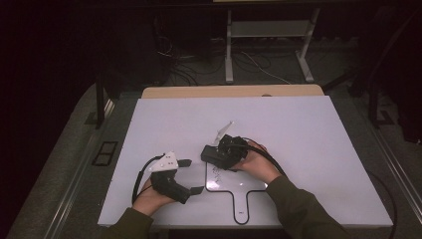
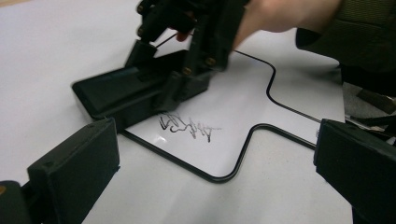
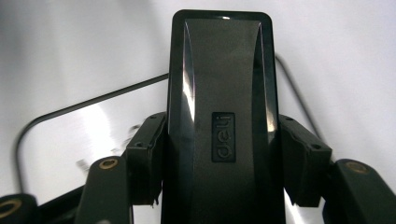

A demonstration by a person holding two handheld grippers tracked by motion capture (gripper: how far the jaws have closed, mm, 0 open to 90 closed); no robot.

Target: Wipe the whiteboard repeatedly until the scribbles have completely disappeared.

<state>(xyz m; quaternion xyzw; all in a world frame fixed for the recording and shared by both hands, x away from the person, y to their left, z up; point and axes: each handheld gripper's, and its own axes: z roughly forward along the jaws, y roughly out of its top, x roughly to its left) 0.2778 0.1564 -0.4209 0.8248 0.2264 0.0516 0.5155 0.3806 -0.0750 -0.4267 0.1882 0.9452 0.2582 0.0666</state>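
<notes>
Right claw [image 1: 211, 153] grips the black plastic block eraser [image 3: 219, 116] on the small black-rimmed whiteboard [image 1: 249, 186].
Black scribble [image 2: 187, 126] lies at eraser's 6 o'clock; left claw [image 1: 194, 175] gapes, empty, at the board's 9 o'clock on the white tabletop [image 1: 308, 149].

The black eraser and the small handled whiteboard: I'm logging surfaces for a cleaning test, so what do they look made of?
The eraser looks like moulded hard plastic with a satin sheen: light streaks run along its edges and a brand mark is embossed in it. The whiteboard looks like glossy coated sheet with a thin dark rim; it throws glare and carries marker scribble. The core can't be told.
</notes>
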